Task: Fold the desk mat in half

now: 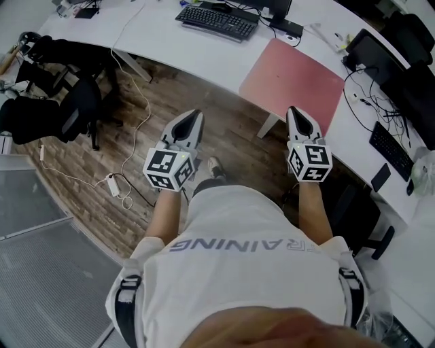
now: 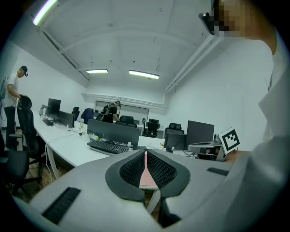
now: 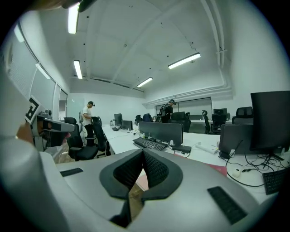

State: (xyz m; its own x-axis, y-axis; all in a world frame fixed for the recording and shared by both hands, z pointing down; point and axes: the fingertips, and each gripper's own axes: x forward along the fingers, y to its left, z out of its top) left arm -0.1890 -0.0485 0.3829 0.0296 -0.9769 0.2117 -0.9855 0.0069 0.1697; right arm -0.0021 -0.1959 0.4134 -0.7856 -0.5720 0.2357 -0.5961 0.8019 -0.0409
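Observation:
A pink desk mat (image 1: 292, 83) lies flat on the white desk (image 1: 177, 47), its near edge at the desk's front edge. I hold both grippers in front of my body, over the wooden floor and short of the desk. My left gripper (image 1: 194, 114) is shut with nothing in it and points toward the desk left of the mat. My right gripper (image 1: 297, 110) is also shut and empty, its tip just before the mat's near edge. In the left gripper view the jaws (image 2: 145, 153) meet, and the mat (image 2: 147, 179) shows beyond them. In the right gripper view the jaws (image 3: 143, 152) are closed, with the mat (image 3: 218, 169) to the right.
A black keyboard (image 1: 217, 20) and a monitor base (image 1: 285, 27) sit behind the mat. Black office chairs stand at the left (image 1: 61, 88) and right (image 1: 360, 217). A cable with a power adapter (image 1: 114, 183) lies on the floor. People stand far off (image 3: 88, 118).

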